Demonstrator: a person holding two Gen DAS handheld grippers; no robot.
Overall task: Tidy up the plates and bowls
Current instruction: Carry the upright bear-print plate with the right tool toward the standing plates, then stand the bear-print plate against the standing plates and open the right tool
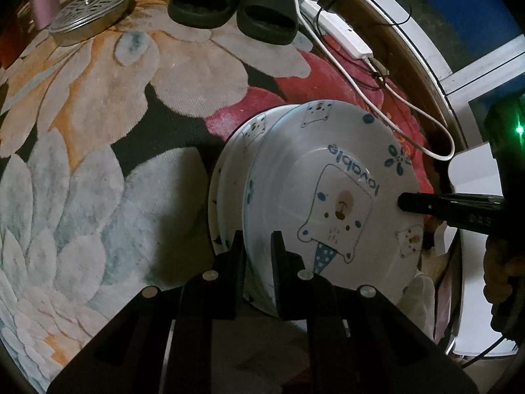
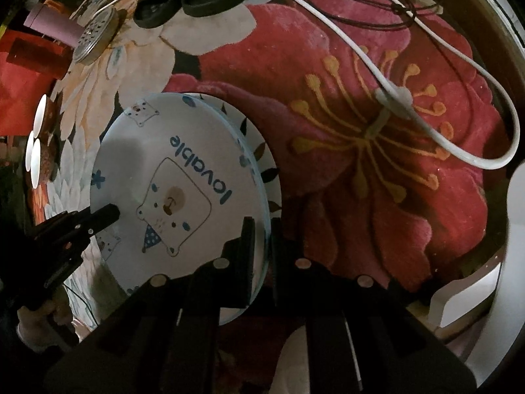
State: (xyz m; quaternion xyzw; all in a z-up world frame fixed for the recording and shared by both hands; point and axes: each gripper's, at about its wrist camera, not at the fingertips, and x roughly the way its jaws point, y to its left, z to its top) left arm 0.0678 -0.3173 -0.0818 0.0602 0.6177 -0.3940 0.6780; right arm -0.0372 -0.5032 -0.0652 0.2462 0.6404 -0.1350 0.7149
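My left gripper [image 1: 259,249] and right gripper [image 2: 262,233] both pinch the bear plate [image 1: 331,197] stack's rim. Next, I think, set it down softly on the rug [image 1: 98,131].

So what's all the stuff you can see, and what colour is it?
Bear plate: one, pale blue, "lovable" print, held on edge by both grippers.
Plate behind it: one, white with dark marks, pressed against the bear plate.
Slippers: two, black, far side of rug.
Metal strainer lid: one, silver, far left.
Cup: one, lilac, beside the lid.
Power strip: one, white, with white cable.
Rug: one, flowered, red and cream.
Left gripper: black, clamping plate rims.
Right gripper: black, clamping rims.
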